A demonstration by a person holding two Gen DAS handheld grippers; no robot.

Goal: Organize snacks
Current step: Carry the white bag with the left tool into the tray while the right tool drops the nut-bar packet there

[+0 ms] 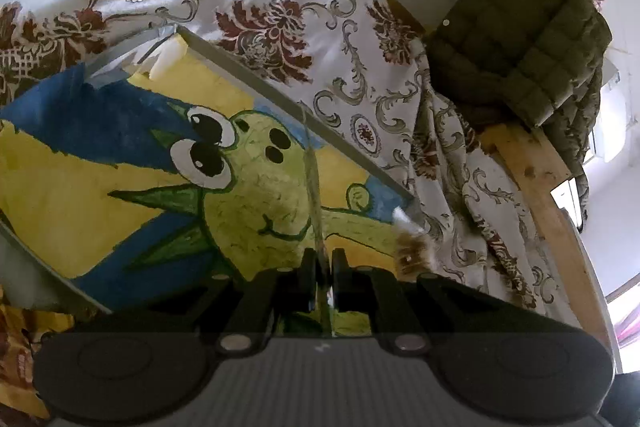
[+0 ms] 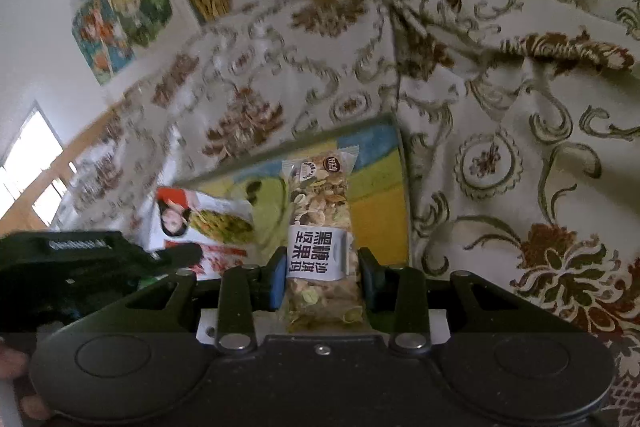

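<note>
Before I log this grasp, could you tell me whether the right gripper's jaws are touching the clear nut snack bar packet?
Touching: the right wrist view shows the right gripper jaws pressed against both sides of the clear nut snack bar packet.

Two snack packets (image 2: 320,247) (image 2: 200,223), one painted tray (image 1: 120,167), one jacket (image 1: 520,39).

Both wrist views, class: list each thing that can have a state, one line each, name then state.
Left gripper: shut on a thin, edge-on wrapper.
Right gripper: shut on the clear nut bar packet, packet lengthwise between the fingers.
Red and white snack packet: over the frog picture tray.
Green quilted jacket: draped over wooden furniture.
</note>
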